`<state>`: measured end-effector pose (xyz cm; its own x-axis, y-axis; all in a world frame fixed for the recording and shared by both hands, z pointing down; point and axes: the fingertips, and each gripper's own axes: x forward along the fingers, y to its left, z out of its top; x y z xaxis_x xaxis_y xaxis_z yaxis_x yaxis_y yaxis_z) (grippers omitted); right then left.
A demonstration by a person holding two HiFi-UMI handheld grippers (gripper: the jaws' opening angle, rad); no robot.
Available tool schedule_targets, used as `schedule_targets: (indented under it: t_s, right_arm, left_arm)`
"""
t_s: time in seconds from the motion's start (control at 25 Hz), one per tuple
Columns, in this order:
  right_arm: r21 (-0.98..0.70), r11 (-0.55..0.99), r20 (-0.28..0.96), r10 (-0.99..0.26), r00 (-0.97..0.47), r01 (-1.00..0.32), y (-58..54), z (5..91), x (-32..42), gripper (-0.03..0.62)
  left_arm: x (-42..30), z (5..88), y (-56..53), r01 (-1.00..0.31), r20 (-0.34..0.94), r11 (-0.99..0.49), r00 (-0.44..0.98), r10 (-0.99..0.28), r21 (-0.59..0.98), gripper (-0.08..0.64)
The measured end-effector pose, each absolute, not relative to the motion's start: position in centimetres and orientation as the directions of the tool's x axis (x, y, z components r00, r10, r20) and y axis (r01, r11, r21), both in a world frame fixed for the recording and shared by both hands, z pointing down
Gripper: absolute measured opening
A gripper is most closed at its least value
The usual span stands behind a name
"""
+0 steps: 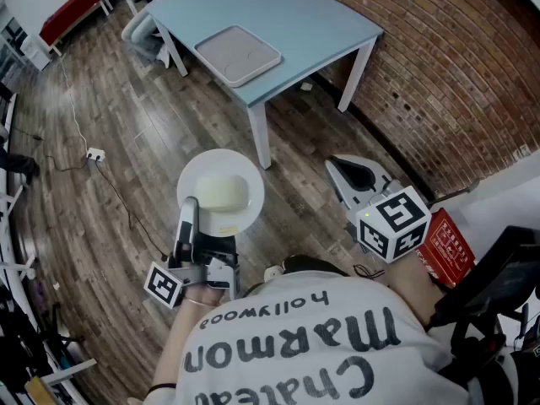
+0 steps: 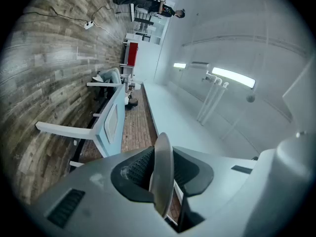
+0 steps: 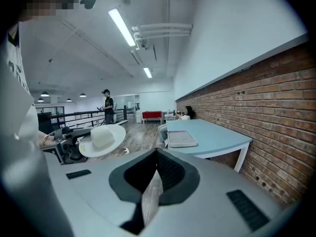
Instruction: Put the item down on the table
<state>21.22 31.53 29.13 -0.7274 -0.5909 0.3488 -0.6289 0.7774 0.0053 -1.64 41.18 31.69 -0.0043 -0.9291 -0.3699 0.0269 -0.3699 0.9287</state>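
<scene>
Inspection of the carry: the left gripper (image 1: 190, 218) has its jaws closed tight on the brim of a white wide-brimmed hat (image 1: 219, 194), the thin edge of the brim pinched between the two ribbed pads. A brim hold appears deliberate, since it leaves the crown uncrushed and keeps the hat roughly level, crown upward, out in front of the person. The hat hangs in the air over the wooden plank floor (image 1: 126, 133), well apart from its destination. That destination, the light blue table with white legs (image 1: 312, 19), stands ahead by the red brick wall (image 1: 456, 83) and carries a grey rectangular tray (image 1: 238, 55) near its front edge; the bare top beyond the tray looks the likelier landing place. The right gripper (image 1: 346, 171) is held off to the side, jaws brought together with nothing between them, and takes no share of the load. Judgement: the set-down is not yet begun; the person must close on the table, then lower the hat flat before releasing the brim. Risk noted: a one-sided grip may let the hat tip on release
</scene>
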Motion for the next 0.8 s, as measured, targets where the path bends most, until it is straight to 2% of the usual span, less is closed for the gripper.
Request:
schedule_targets:
  t_s: [0.8]
  right_arm:
    - [-0.025, 0.785, 0.335, -0.577, -0.745, -0.619, 31.3, 29.7, 19.4, 0.011]
  left_arm:
    - [-3.2, 31.7, 40.5, 0.024, -0.372, -0.371, 0.001, -0.928, 0.928, 0.078]
